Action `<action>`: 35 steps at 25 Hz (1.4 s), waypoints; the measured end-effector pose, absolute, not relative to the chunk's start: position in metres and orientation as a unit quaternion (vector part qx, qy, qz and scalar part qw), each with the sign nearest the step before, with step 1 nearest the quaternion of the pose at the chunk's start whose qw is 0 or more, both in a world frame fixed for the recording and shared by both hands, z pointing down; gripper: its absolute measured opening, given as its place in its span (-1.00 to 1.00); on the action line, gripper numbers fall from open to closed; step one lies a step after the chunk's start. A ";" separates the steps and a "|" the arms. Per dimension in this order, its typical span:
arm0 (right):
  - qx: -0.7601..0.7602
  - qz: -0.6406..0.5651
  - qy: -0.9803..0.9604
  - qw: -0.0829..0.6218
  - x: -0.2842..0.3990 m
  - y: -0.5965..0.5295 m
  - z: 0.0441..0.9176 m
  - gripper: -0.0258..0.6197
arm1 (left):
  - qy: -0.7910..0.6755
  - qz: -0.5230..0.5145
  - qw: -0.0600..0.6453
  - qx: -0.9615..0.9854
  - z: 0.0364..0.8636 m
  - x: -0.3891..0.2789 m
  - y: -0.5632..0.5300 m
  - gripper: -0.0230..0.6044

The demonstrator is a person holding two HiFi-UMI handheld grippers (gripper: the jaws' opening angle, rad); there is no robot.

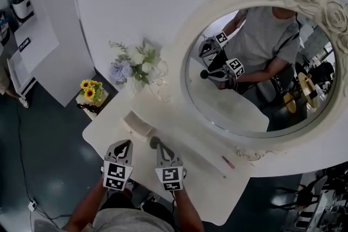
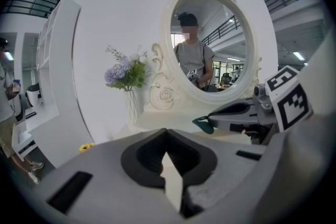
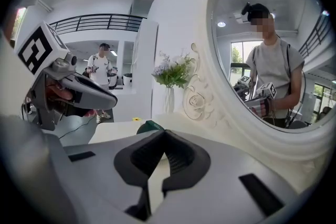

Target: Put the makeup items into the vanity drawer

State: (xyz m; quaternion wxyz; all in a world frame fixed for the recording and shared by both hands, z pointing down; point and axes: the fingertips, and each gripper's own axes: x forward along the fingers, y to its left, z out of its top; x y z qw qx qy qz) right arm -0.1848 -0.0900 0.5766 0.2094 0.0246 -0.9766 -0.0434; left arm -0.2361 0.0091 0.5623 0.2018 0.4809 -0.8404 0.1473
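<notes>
Both grippers hover side by side over the front of the white vanity table (image 1: 209, 195). My right gripper (image 1: 156, 144) is shut on a thin dark green makeup item (image 1: 153, 142). The item pokes out past the tips, green in the left gripper view (image 2: 201, 124) and just above the jaws in the right gripper view (image 3: 149, 126). My left gripper (image 1: 125, 145) is shut with nothing between its fingers. A small red makeup stick (image 1: 228, 162) lies on the table to the right. A small white drawer-like tray (image 1: 136, 125) sits just beyond the left gripper.
A large oval mirror with an ornate cream frame (image 1: 180, 62) rises behind the table and reflects the person and both grippers. A vase of pale flowers (image 1: 136, 65) stands at the back left. A pot of sunflowers (image 1: 91, 91) sits lower left, off the table edge.
</notes>
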 end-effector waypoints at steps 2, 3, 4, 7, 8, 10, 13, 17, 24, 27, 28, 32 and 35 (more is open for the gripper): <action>0.018 -0.044 -0.977 0.210 -0.198 -0.085 0.579 -0.88 | -0.843 0.146 0.205 0.475 0.565 -0.245 0.015 -0.93; 0.014 -0.044 -0.976 0.211 -0.205 -0.083 0.580 -0.88 | -0.844 0.146 0.208 0.473 0.566 -0.250 0.017 -0.93; 0.011 -0.043 -0.976 0.212 -0.211 -0.080 0.582 -0.88 | -0.845 0.145 0.210 0.471 0.568 -0.254 0.019 -0.93; 0.001 -0.042 -0.975 0.218 -0.228 -0.073 0.589 -0.88 | -0.847 0.142 0.218 0.465 0.574 -0.267 0.025 -0.93; -0.001 -0.042 -0.975 0.220 -0.233 -0.072 0.592 -0.88 | -0.847 0.141 0.220 0.463 0.576 -0.272 0.026 -0.93; -0.004 -0.041 -0.973 0.225 -0.244 -0.070 0.598 -0.88 | -0.846 0.140 0.225 0.462 0.580 -0.280 0.028 -0.93; -0.003 -0.042 -0.972 0.232 -0.259 -0.070 0.608 -0.88 | -0.844 0.141 0.233 0.461 0.588 -0.293 0.029 -0.93; -0.004 -0.042 -0.968 0.246 -0.275 -0.072 0.625 -0.88 | -0.839 0.142 0.246 0.463 0.602 -0.307 0.029 -0.93; -0.001 -0.020 -0.962 0.274 -0.288 -0.069 0.656 -0.88 | -0.831 0.142 0.270 0.465 0.625 -0.319 0.033 -0.93; -0.001 -0.016 -0.959 0.281 -0.291 -0.067 0.665 -0.88 | -0.827 0.145 0.278 0.466 0.633 -0.319 0.037 -0.93; 0.000 -0.016 -0.959 0.282 -0.293 -0.067 0.668 -0.88 | -0.826 0.145 0.280 0.467 0.635 -0.320 0.038 -0.93; 0.010 -0.012 -0.960 0.278 -0.297 -0.070 0.671 -0.87 | -0.824 0.149 0.286 0.466 0.643 -0.323 0.041 -0.93; 0.003 0.006 -0.962 0.272 -0.298 -0.065 0.669 -0.85 | -0.823 0.150 0.288 0.466 0.645 -0.324 0.043 -0.93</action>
